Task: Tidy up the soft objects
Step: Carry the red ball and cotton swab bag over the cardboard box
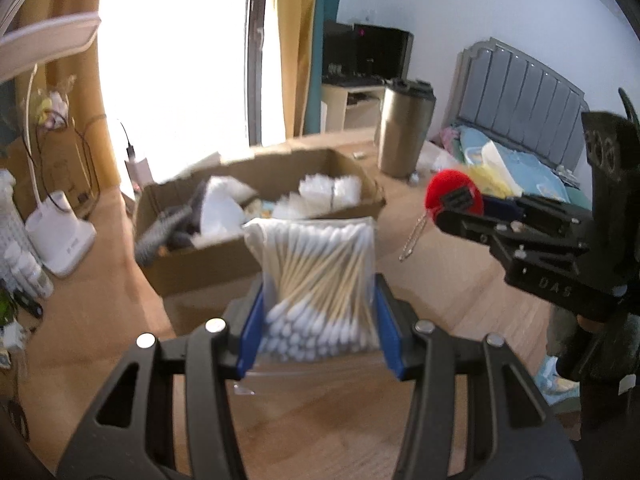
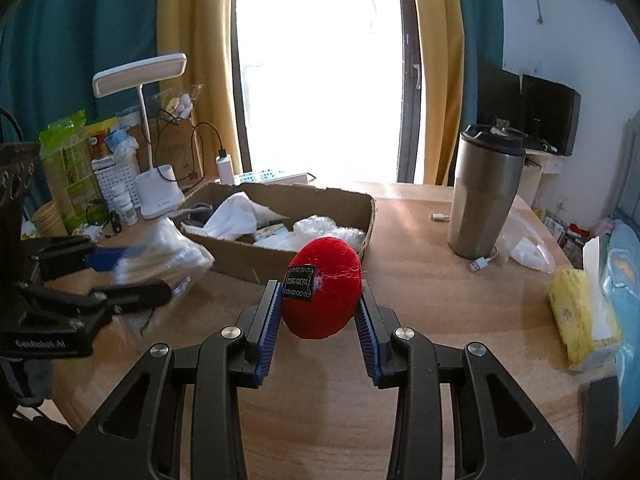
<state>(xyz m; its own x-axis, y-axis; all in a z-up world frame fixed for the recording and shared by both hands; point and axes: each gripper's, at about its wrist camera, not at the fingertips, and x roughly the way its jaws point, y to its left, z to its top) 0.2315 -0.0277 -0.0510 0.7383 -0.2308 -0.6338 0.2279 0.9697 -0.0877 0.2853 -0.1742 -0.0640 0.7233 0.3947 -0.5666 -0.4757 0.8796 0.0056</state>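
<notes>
My left gripper [image 1: 320, 312] is shut on a clear bag of cotton swabs [image 1: 316, 280], held above the wooden table just in front of a cardboard box [image 1: 200, 264]. The box holds white cloths and plastic-wrapped soft items. My right gripper [image 2: 320, 312] is shut on a red plush ball [image 2: 324, 288] with a black label, held above the table in front of the box [image 2: 240, 252]. In the left wrist view the right gripper [image 1: 452, 208] and the red ball [image 1: 440, 188] show at right. In the right wrist view the left gripper [image 2: 120, 276] with the swab bag [image 2: 160, 256] shows at left.
A steel tumbler [image 2: 484, 196] stands right of the box, with a USB cable [image 2: 480, 265] and a plastic bag [image 2: 524, 248] by it. A yellow tissue pack [image 2: 576, 312] lies at the right edge. A white desk lamp [image 2: 156, 192], bottles and packets crowd the left.
</notes>
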